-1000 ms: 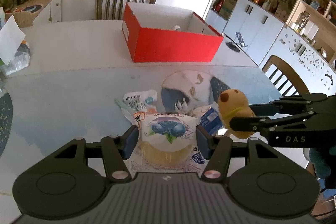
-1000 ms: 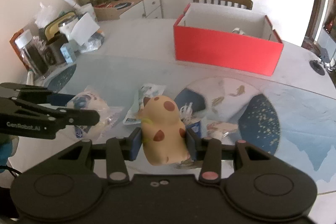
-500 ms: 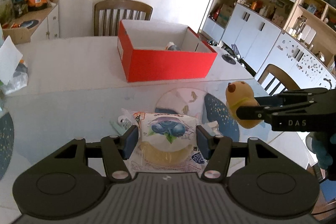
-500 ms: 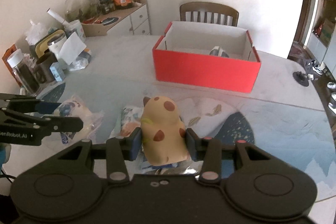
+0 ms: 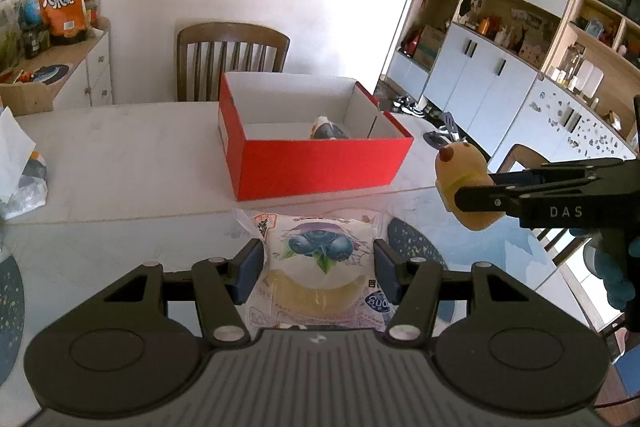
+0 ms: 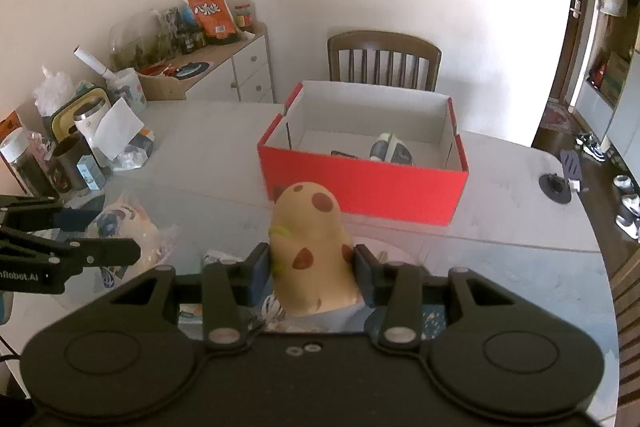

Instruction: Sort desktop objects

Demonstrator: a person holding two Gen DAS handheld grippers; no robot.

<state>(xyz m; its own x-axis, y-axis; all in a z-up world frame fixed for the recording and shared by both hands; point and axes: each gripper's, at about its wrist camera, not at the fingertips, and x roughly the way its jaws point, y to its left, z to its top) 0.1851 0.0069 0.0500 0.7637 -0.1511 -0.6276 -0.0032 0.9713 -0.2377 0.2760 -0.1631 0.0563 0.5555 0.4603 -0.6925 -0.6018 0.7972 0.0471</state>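
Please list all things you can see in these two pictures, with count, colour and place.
shoe box: 1, red outside, white inside, open, on the table
item in box: at least 1, dark and white, kind unclear
blueberry bread packet: 1, white and blue, held between left fingers
plush toy: 1, yellow with brown spots, held between right fingers
table: 1, pale
chair: 1 behind the box, brown
orange snack bag: 1, on the white sideboard
left gripper: 1, black
right gripper: 1, black
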